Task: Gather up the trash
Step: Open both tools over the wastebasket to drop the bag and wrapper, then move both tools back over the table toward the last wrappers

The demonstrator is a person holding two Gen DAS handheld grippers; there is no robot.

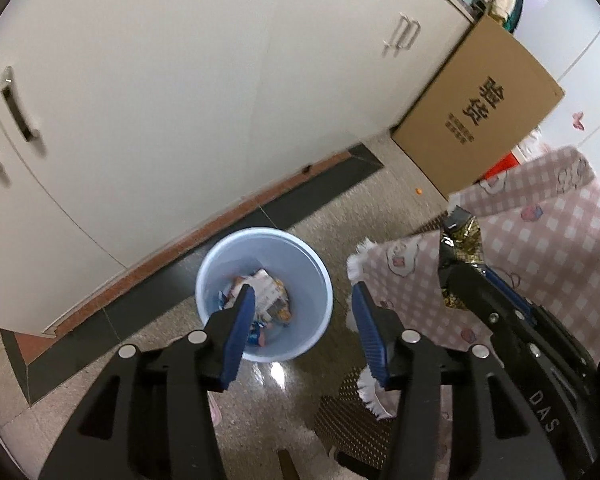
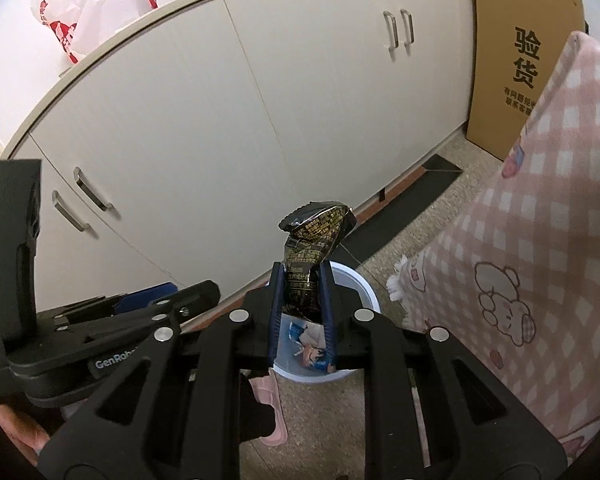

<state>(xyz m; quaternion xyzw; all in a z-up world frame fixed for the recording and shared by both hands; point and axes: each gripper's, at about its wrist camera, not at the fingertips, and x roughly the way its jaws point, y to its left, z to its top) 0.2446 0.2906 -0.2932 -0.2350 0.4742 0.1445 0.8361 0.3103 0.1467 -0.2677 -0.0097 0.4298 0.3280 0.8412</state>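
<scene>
My left claw (image 1: pixel 302 312) hangs right over the blue bin (image 1: pixel 265 294), and its two blue pads stand apart with nothing between them. It points down at the bin, so I think it is there because trash goes in from above. Inside the bin I can see some wrappers (image 1: pixel 266 298) lying at the bottom, so part of the trash is already where it belongs. My right claw (image 2: pixel 302 280) is squeezed tight on a crinkly black and gold snack bag (image 2: pixel 314 248). The bag sticks up out of the pads, and the bin sits just below and behind it. I hold the bag by its lower end, I think so that most of it is free to drop when I let go. In the left view that same bag is off to the right of the bin, not yet over it, so I guess I must bring it across first. A pink checked cloth (image 1: pixel 540 232) hangs close to the right of the bin, and the bag could brush it on the way.
</scene>
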